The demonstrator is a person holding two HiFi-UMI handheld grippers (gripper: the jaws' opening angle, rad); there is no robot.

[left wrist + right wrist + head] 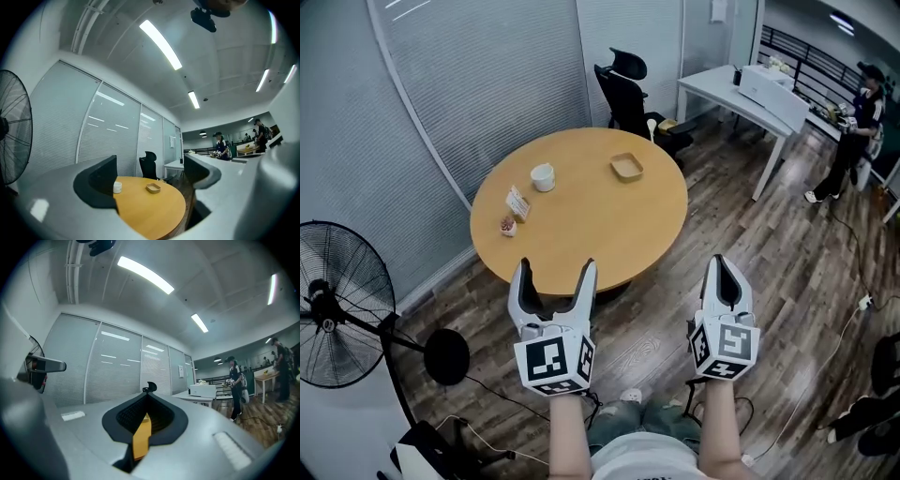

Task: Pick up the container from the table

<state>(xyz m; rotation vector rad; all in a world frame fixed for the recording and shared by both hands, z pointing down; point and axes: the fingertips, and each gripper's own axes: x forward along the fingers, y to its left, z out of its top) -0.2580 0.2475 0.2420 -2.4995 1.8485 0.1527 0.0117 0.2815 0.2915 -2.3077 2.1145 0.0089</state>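
A shallow tan container rests on the far right part of the round wooden table; the left gripper view shows the container small and far off. My left gripper hangs open at the table's near edge, nothing between its jaws. My right gripper is shut and empty, held over the floor to the right of the table. In the right gripper view only a thin strip of table shows through the closed jaws.
On the table's left stand a white cup, a small card stand and a little bowl. A black office chair is behind the table, a standing fan at left, a white desk and a person at far right.
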